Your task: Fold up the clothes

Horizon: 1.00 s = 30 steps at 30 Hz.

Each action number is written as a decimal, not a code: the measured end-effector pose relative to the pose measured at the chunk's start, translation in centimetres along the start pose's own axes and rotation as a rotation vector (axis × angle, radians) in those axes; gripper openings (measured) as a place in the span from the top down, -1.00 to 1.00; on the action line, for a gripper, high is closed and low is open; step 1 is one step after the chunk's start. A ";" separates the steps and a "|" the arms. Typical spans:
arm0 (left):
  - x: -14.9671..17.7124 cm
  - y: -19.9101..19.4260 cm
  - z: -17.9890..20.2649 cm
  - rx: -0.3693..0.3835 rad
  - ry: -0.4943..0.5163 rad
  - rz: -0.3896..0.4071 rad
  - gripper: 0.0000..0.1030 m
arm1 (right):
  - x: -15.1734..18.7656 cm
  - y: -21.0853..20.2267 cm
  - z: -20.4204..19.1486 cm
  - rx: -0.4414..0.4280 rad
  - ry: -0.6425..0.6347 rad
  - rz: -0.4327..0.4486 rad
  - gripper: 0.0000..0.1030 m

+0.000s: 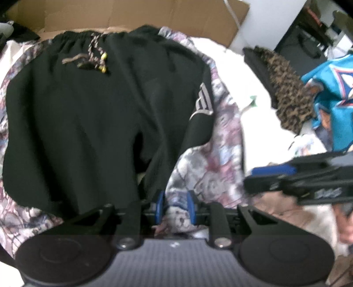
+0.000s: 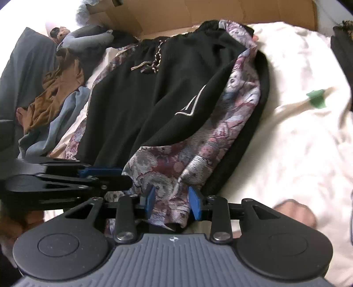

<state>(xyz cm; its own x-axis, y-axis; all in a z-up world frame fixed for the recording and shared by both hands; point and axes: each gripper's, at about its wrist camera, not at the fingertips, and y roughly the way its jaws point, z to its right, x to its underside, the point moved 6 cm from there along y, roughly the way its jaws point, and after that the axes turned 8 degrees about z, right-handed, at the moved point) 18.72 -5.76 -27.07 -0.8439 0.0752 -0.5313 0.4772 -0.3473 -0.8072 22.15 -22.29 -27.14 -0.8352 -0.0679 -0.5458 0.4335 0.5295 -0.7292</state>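
black shorts (image 1: pixel 83 114) on patterned garment (image 1: pixel 211 167)

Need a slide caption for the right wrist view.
Right tool open astride floral patterned fabric, black drawstring shorts lying on top.

The shorts (image 1: pixel 72 114) lie on top of a patterned garment (image 1: pixel 220 141), which is spread on the bed sheet (image 2: pixel 297 136). Behind both stands a cardboard box (image 1: pixel 136 15). Left of the shorts lies a heap of clothes (image 2: pixel 53 97); to their right, more clothes (image 1: pixel 286 92). Both tongs, left (image 1: pixel 176 204) and right (image 2: pixel 173 204), sit side by side at the garment's near edge.
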 end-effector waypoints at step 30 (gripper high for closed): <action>-0.8 1.5 -1.0 -0.021 -0.029 -0.013 0.52 | 2.6 1.9 5.0 -0.075 0.426 -0.051 0.98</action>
<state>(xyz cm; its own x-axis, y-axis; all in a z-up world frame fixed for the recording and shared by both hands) 20.38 -5.38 -28.11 -0.8566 0.0524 -0.5133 0.4710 -0.3267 -0.8194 22.50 -25.74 -31.98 -0.9269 0.2507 -0.2794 0.3751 0.5952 -0.7107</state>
